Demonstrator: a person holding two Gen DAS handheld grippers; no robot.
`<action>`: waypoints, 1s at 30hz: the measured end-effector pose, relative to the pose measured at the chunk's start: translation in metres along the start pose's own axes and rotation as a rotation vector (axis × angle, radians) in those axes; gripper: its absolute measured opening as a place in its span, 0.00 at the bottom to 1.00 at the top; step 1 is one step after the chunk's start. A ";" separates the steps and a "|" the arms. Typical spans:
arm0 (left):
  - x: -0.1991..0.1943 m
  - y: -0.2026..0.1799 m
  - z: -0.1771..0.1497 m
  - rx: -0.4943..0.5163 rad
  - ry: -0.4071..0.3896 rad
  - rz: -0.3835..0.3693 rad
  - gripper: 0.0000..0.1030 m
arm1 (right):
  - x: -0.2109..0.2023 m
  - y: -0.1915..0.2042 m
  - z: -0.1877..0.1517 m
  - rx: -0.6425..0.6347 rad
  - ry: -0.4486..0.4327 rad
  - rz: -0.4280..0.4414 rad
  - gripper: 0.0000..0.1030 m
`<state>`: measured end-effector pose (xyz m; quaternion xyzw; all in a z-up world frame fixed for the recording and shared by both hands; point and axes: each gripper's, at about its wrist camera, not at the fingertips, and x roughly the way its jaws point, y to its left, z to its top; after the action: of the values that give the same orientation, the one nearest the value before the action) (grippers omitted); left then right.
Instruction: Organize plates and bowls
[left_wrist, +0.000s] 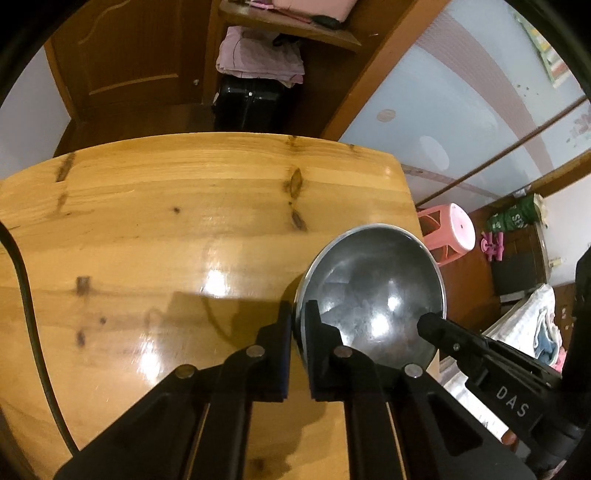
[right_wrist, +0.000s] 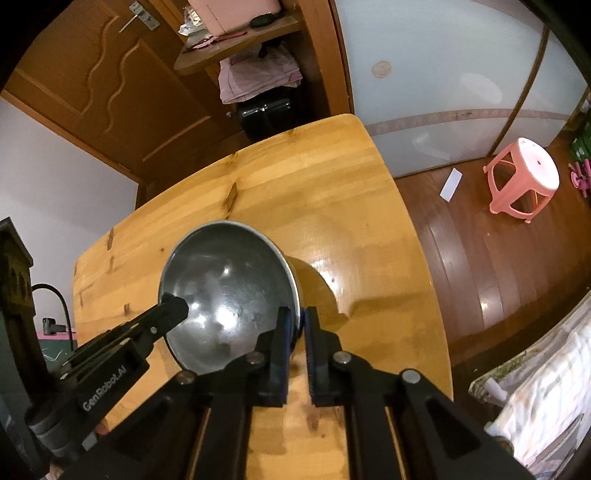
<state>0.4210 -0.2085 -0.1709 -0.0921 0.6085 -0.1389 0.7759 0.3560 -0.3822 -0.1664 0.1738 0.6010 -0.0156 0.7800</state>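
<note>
We are pinching the steel bowl (left_wrist: 373, 295) from both sides: our left tongs (left_wrist: 300, 325) are clamping its left rim and our right tongs (right_wrist: 301, 328) are clamping its right rim, each with one finger inside and one outside. The bowl is tilting above the wooden desk (left_wrist: 147, 229), near its right edge, with a pink stool (right_wrist: 524, 177) standing on the floor beyond.

Bowl (left_wrist: 373, 291) near rim hidden behind left gripper (left_wrist: 299, 325) fingers.
</note>
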 end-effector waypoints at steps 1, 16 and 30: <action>-0.008 -0.002 -0.005 0.004 0.000 -0.002 0.05 | -0.004 0.001 -0.003 0.003 -0.001 0.006 0.07; -0.150 -0.012 -0.135 0.036 -0.015 0.014 0.05 | -0.119 0.016 -0.119 -0.044 -0.042 0.091 0.06; -0.175 0.023 -0.294 0.022 0.083 0.014 0.06 | -0.129 0.023 -0.264 -0.129 0.028 0.113 0.06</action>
<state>0.0995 -0.1220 -0.0891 -0.0736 0.6393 -0.1439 0.7518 0.0793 -0.3077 -0.0958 0.1568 0.6009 0.0696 0.7807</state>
